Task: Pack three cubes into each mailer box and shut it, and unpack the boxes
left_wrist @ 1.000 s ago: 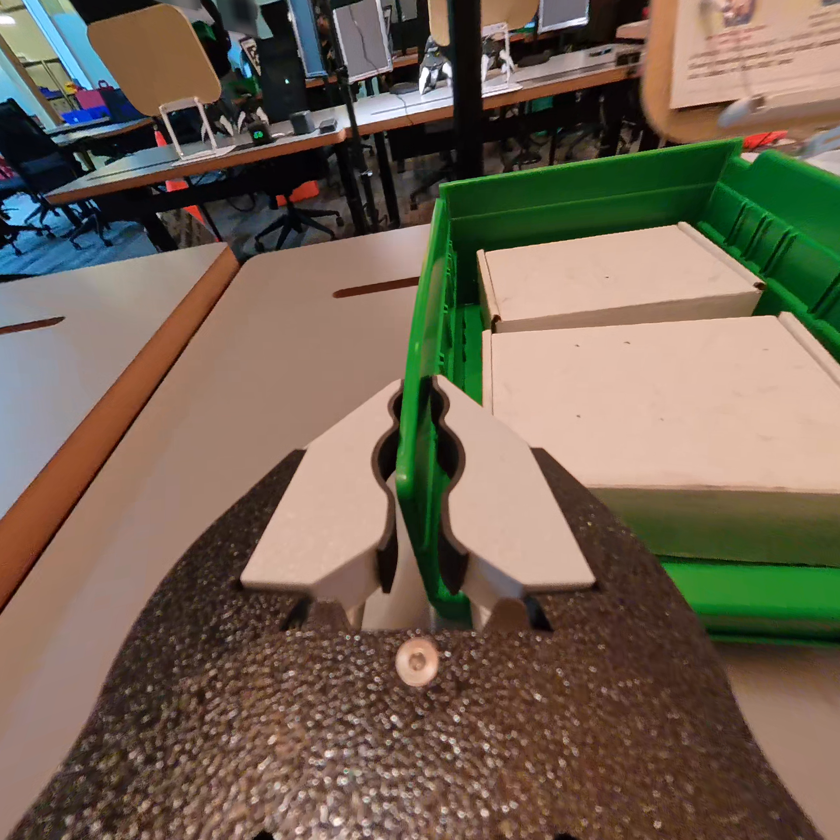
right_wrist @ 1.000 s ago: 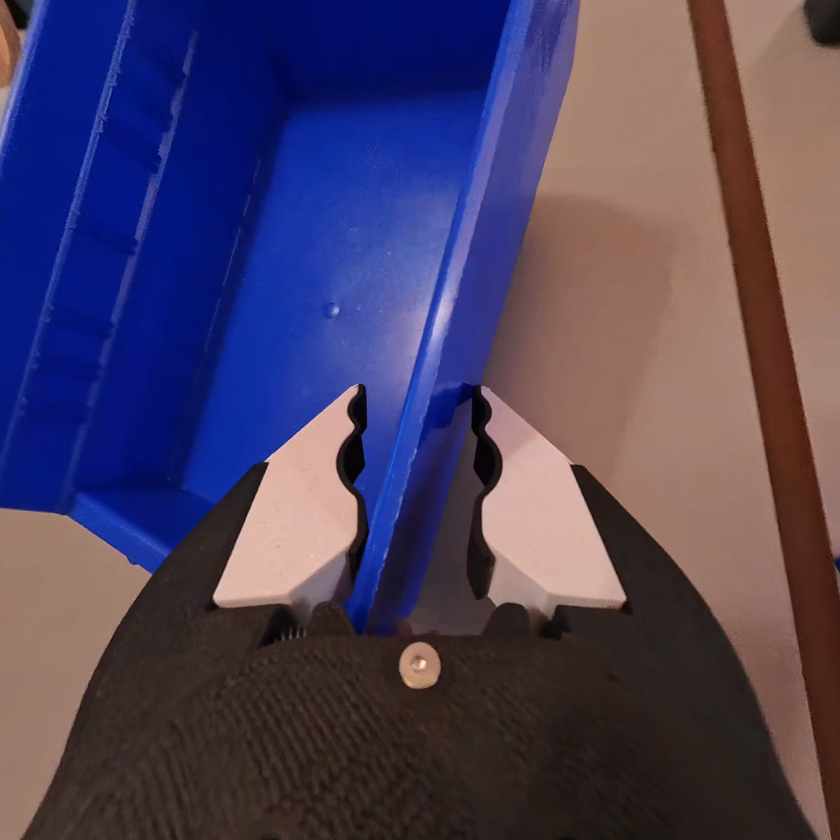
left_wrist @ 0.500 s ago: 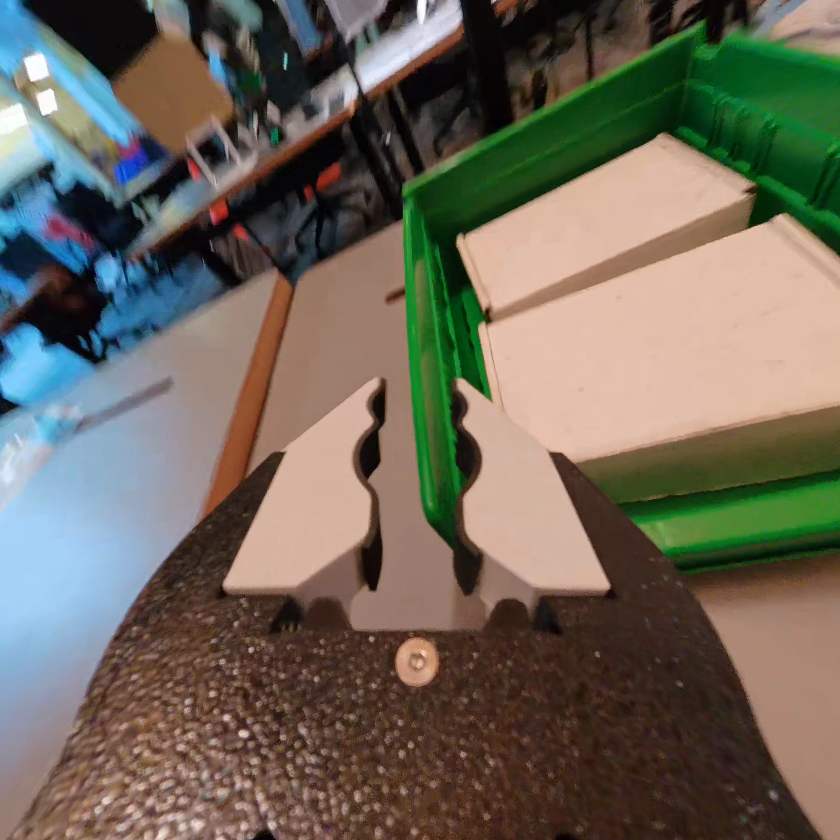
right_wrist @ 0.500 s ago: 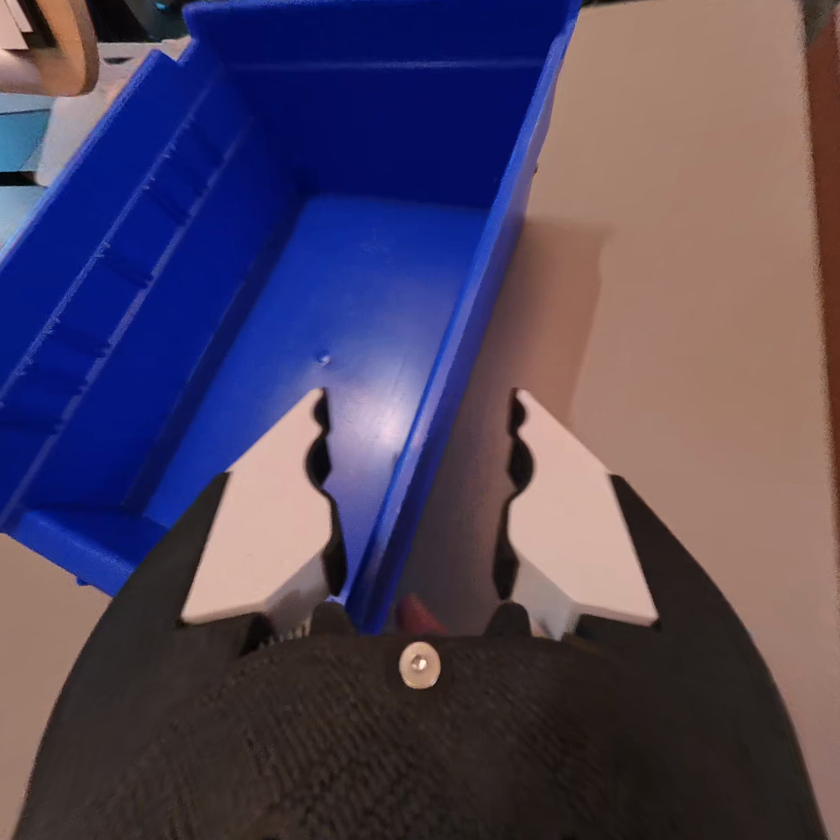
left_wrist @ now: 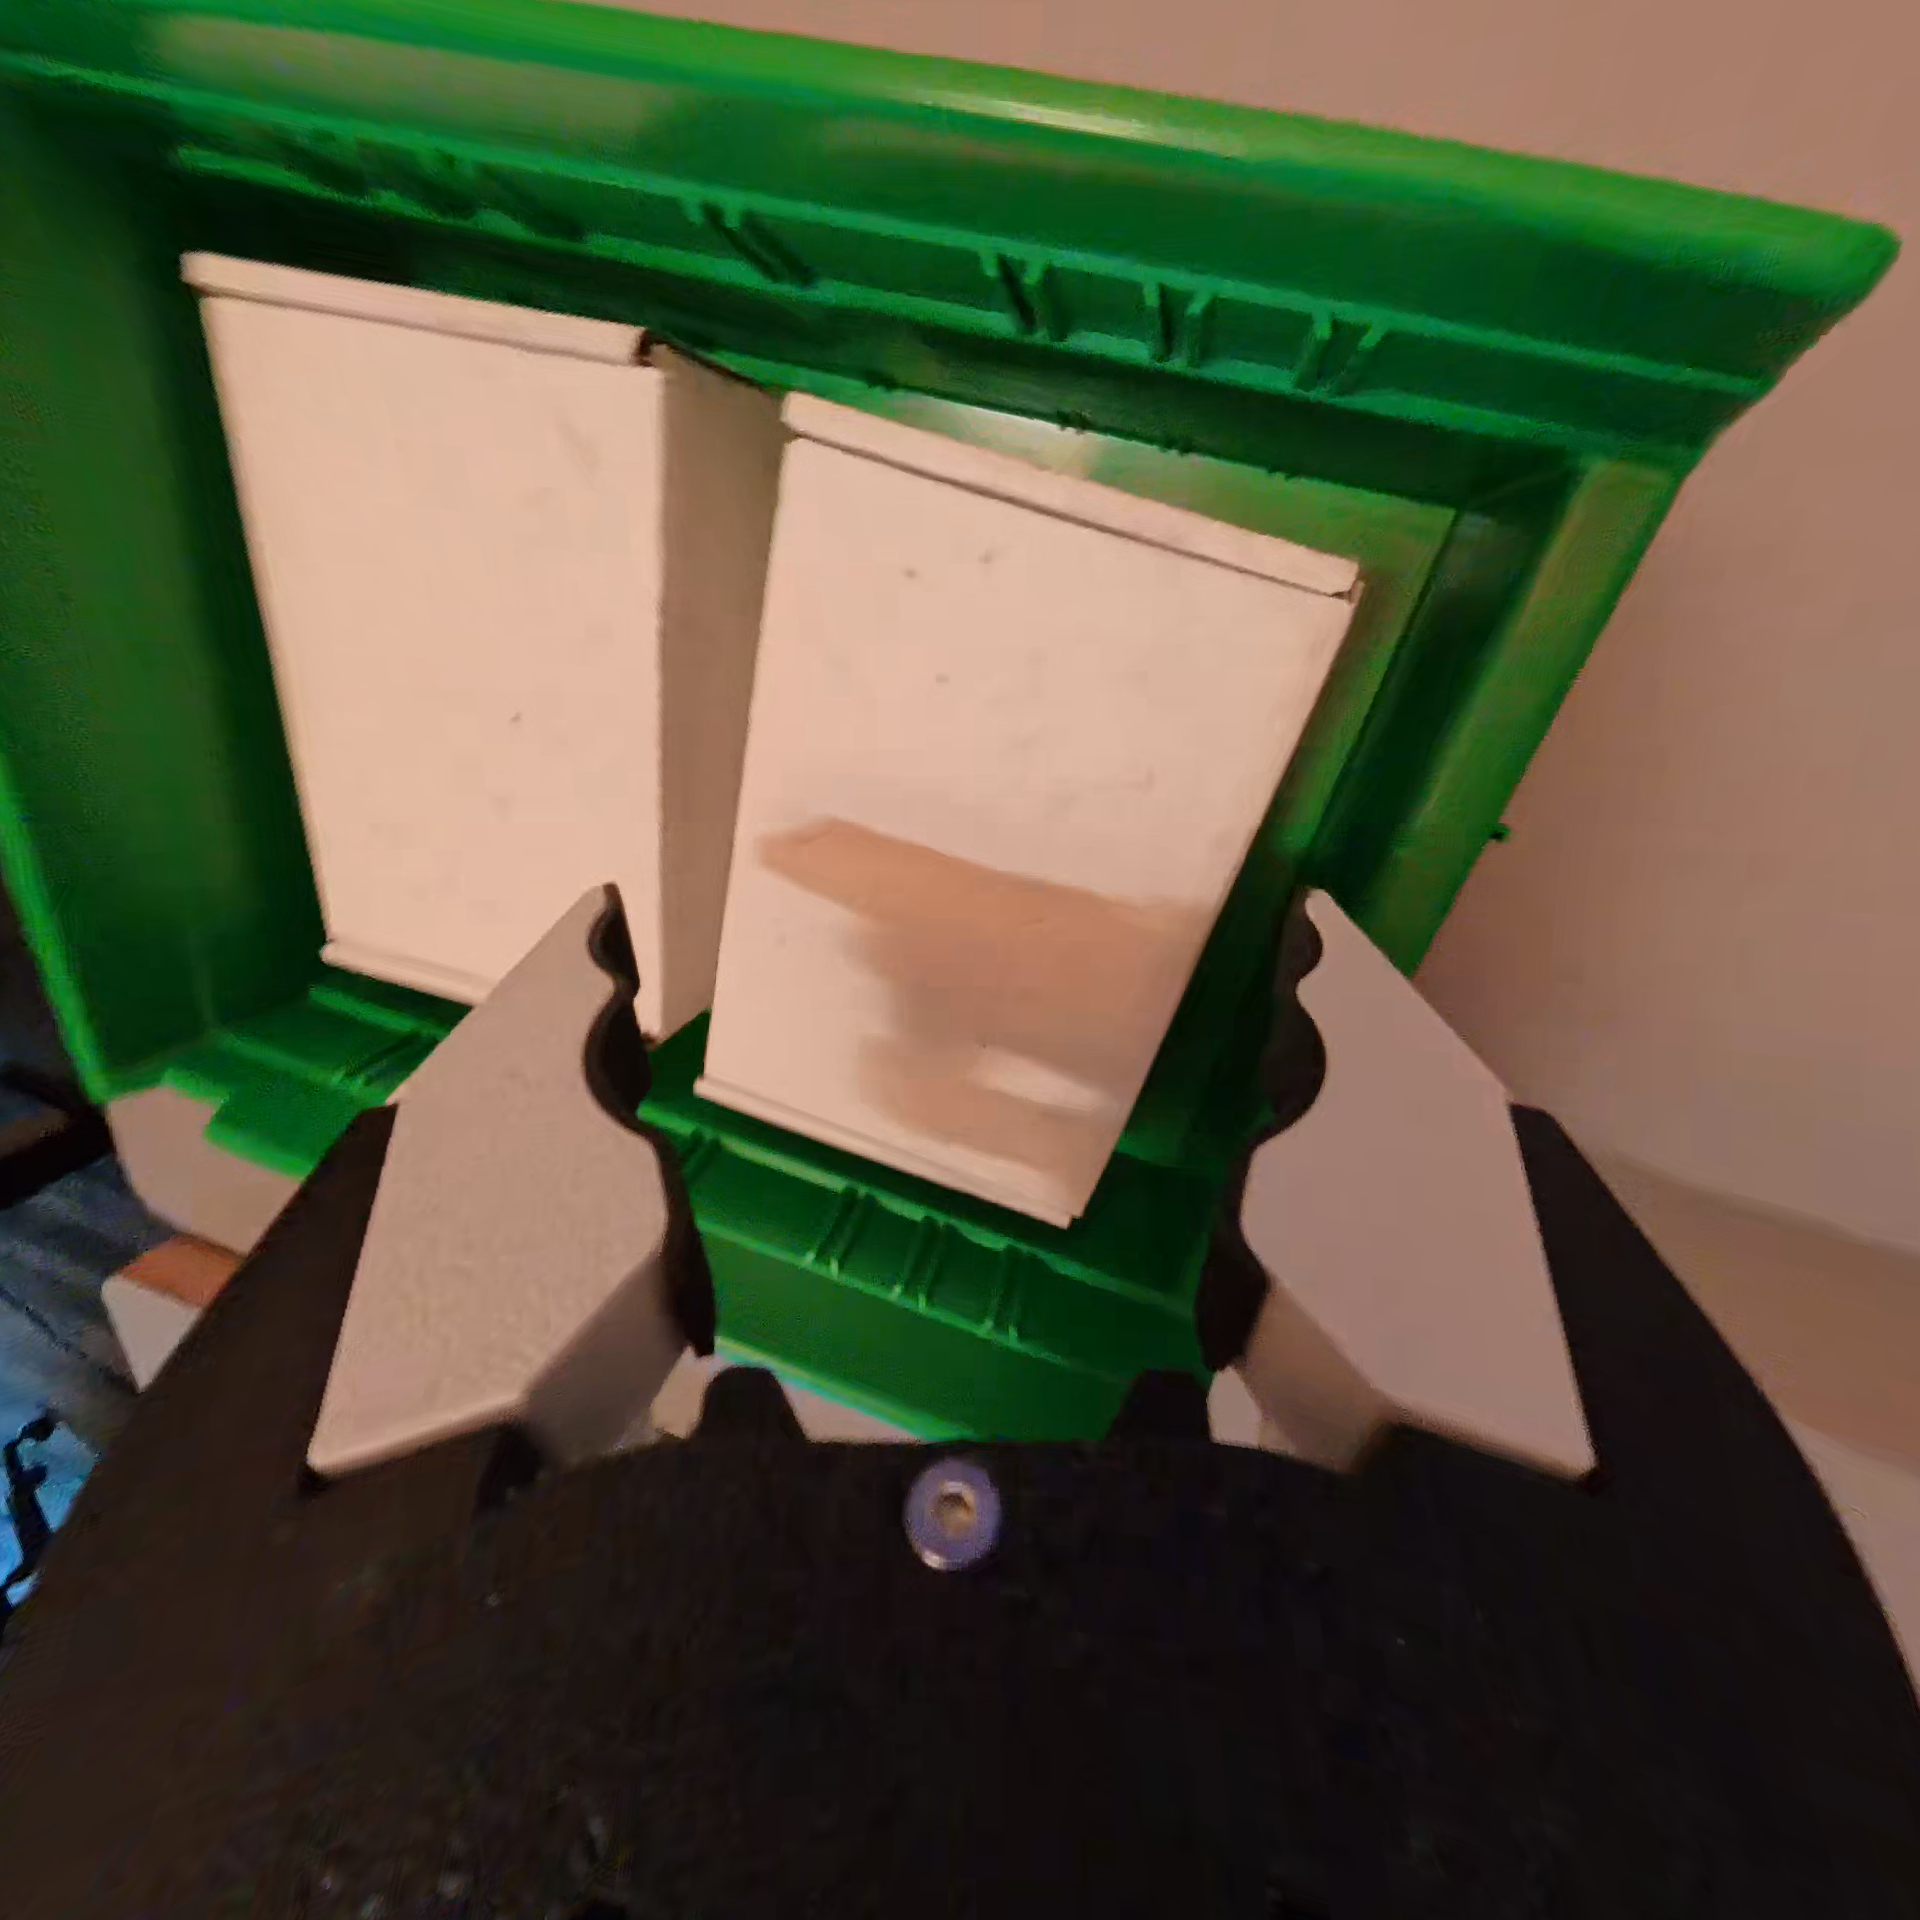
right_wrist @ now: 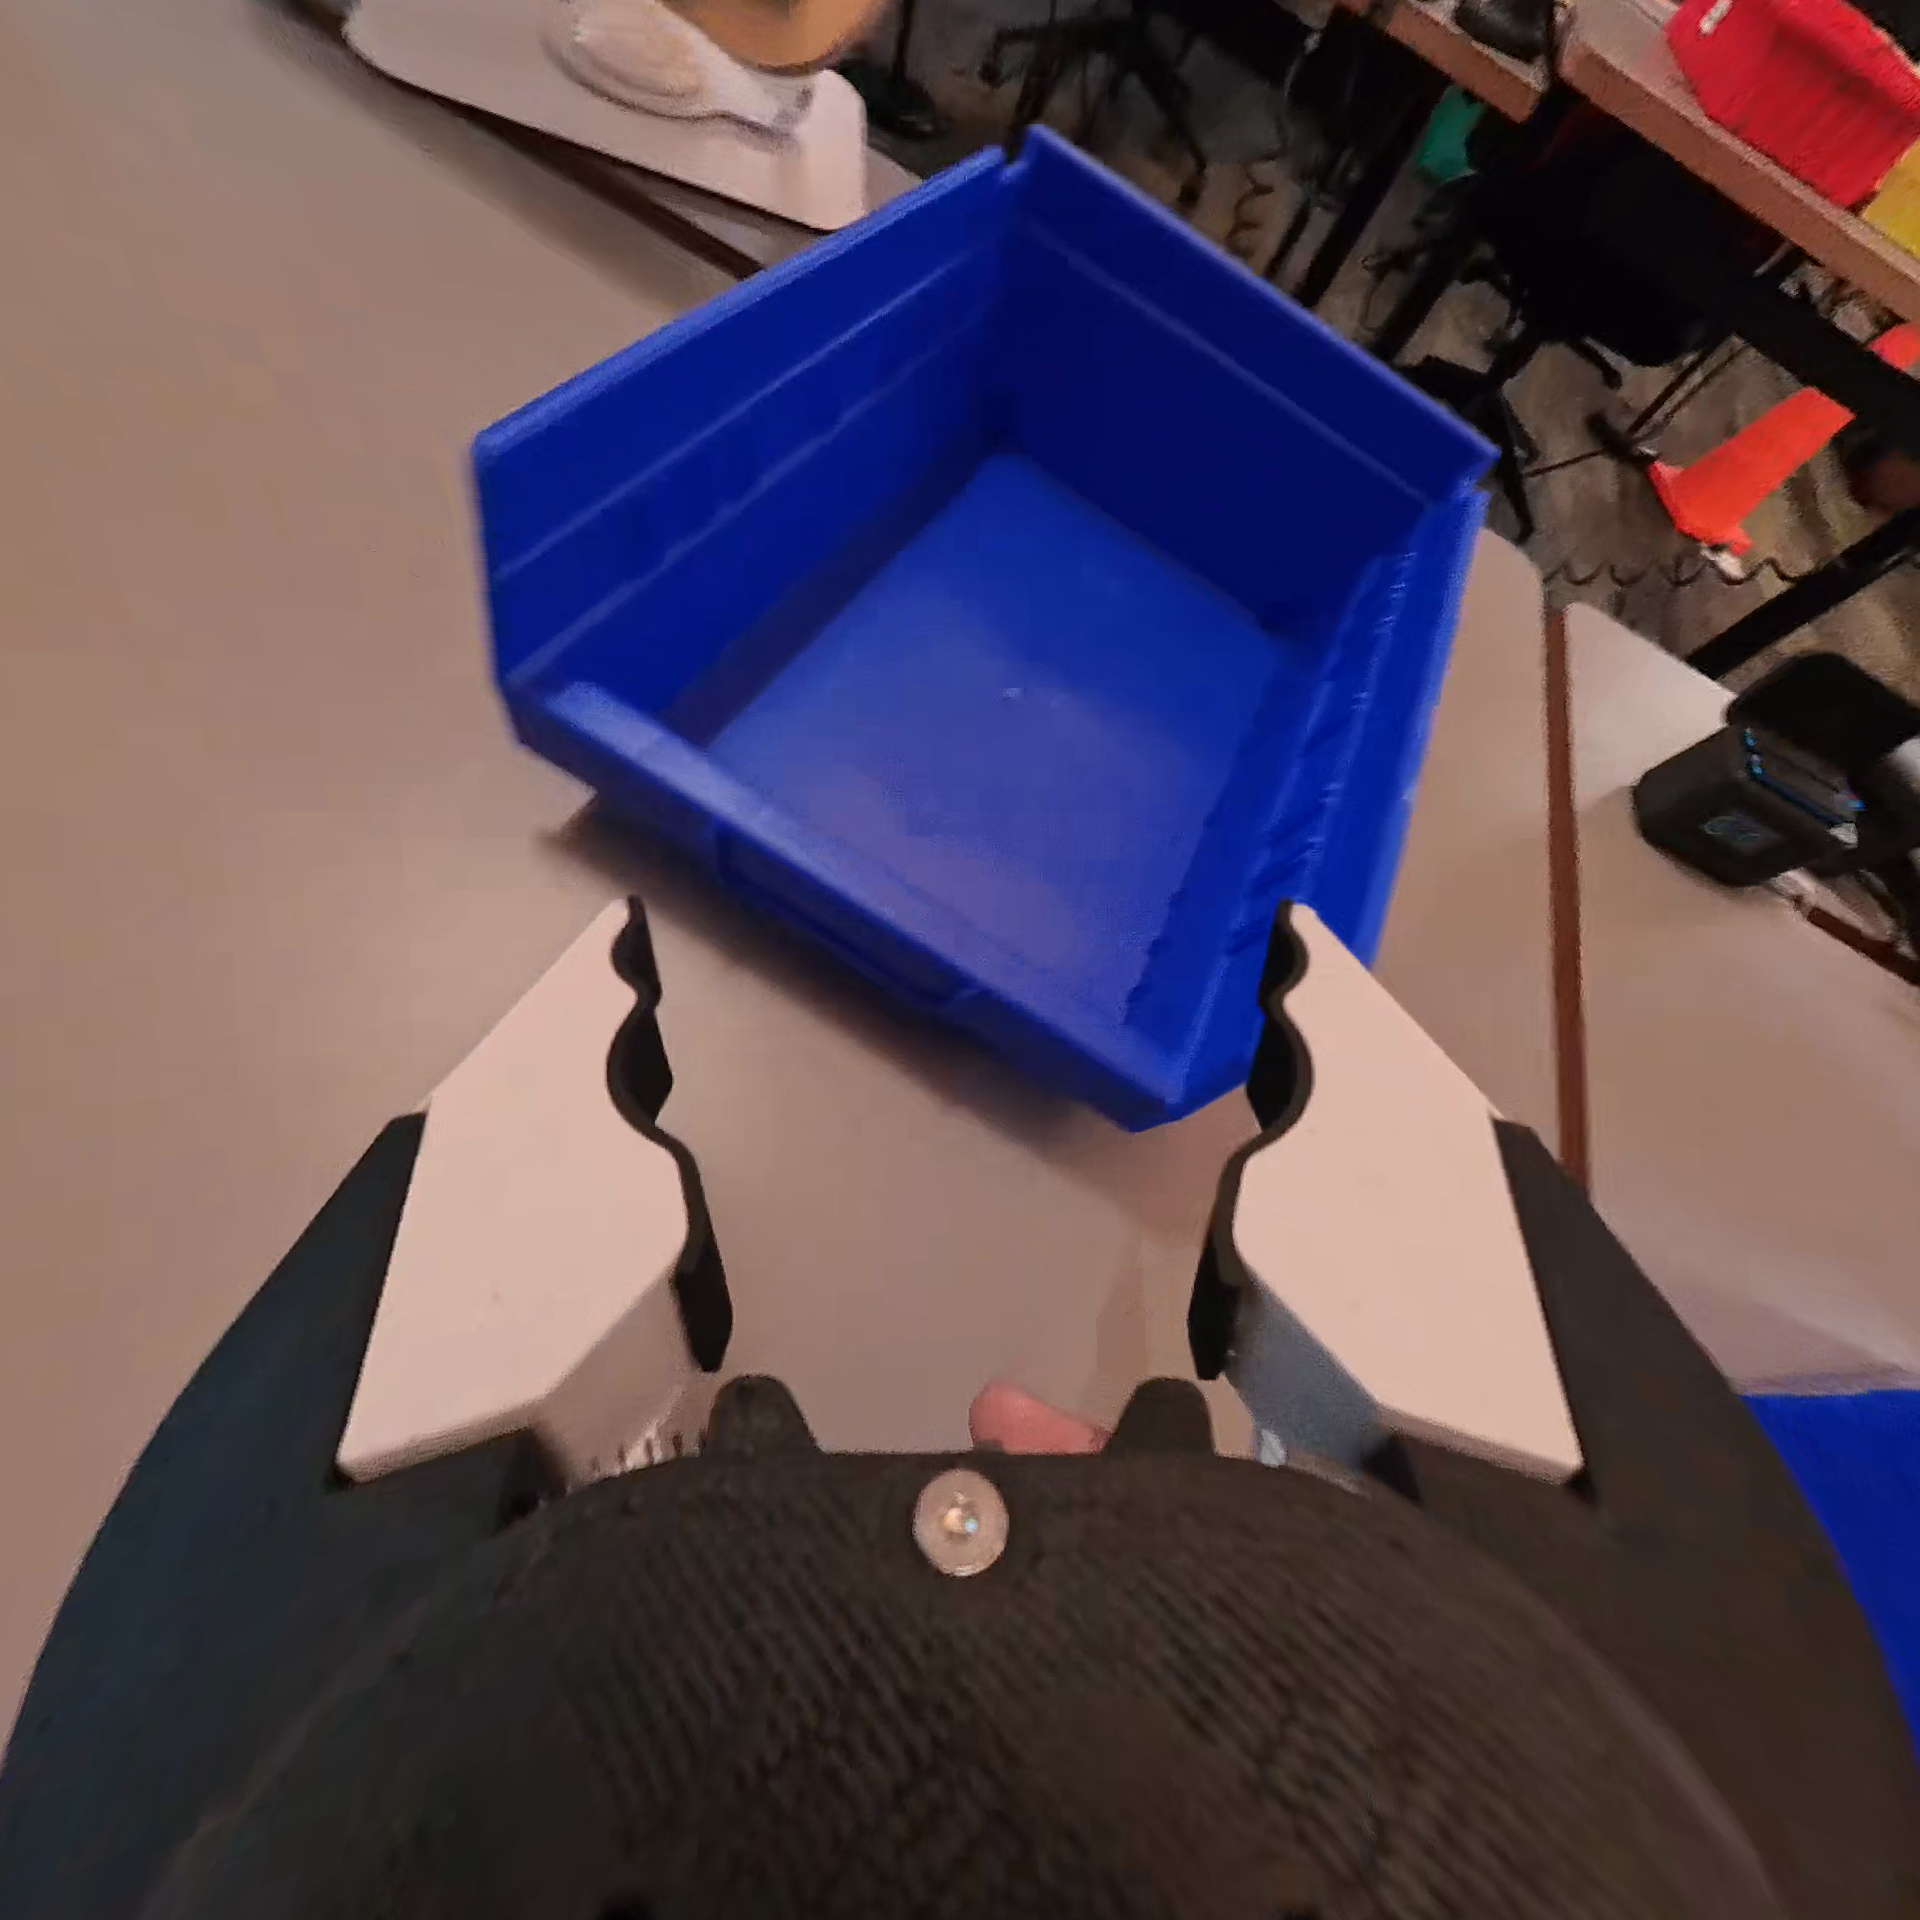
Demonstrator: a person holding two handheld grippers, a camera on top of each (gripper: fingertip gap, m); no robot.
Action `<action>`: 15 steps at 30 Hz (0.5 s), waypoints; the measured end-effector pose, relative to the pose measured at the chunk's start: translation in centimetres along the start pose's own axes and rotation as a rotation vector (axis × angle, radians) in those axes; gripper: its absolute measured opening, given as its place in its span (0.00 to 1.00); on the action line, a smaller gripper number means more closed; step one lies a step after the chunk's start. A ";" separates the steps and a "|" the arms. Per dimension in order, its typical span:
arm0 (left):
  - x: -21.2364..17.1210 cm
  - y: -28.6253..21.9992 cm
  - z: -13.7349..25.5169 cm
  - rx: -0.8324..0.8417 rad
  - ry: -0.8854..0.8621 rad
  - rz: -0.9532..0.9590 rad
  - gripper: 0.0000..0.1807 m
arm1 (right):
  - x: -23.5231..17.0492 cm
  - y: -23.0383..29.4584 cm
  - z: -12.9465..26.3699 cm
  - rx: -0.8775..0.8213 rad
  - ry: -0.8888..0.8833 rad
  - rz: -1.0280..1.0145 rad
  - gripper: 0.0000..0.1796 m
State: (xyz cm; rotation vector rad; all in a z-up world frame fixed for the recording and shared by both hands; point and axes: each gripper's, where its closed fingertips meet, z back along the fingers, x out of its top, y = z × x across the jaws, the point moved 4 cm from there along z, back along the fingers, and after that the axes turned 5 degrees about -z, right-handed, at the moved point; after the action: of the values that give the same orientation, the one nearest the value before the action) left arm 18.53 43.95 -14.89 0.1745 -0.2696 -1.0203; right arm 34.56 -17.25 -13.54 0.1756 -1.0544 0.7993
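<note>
In the left wrist view a green bin (left_wrist: 1039,249) holds two shut white mailer boxes side by side: one on the left (left_wrist: 436,644) and one on the right (left_wrist: 1018,748). My left gripper (left_wrist: 956,914) is open and empty, above the near end of the right box. In the right wrist view a blue bin (right_wrist: 997,665) stands empty on the table. My right gripper (right_wrist: 956,914) is open and empty, just short of the bin's near wall. No cubes show in either view.
The grey table (right_wrist: 229,623) carries both bins. A brown seam (right_wrist: 1558,831) runs between tables to the right of the blue bin. A black device (right_wrist: 1787,790) sits on the neighbouring table. An orange cone (right_wrist: 1756,468) and desks stand beyond. The brown seam (right_wrist: 1558,831) lies around 35 cm away from my right fingertips.
My left gripper let go of the green bin's wall, opened wide and swung over the boxes. My right gripper let go of the blue bin's wall, opened wide and drew back from it.
</note>
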 end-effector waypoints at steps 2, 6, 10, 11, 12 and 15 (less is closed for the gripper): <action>0.2 0.0 -1.3 -0.082 0.051 -0.021 0.66 | -0.7 1.5 1.0 0.040 -0.026 -0.029 0.61; 0.4 -0.1 -3.5 -0.180 0.108 -0.034 0.66 | -2.3 3.7 2.0 0.139 -0.033 -0.086 0.60; -0.6 -0.7 -6.2 -0.230 0.211 -0.042 0.75 | -2.3 4.5 2.2 0.146 -0.026 -0.060 0.61; -0.7 -0.8 -6.6 -0.229 0.219 -0.054 0.76 | -2.1 4.8 2.2 0.147 -0.031 -0.057 0.61; -0.6 -0.7 -6.7 -0.226 0.206 -0.050 0.77 | -1.9 5.3 2.2 0.165 -0.043 -0.050 0.60; -0.8 -0.4 -6.5 -0.219 0.202 -0.015 0.77 | -1.8 6.7 2.0 0.216 -0.039 -0.015 0.60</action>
State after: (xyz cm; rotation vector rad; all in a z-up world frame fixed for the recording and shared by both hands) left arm 19.74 44.51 -21.28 0.0798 0.0278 -1.0311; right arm 28.27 -14.30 -15.59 0.3836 -1.0004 0.8990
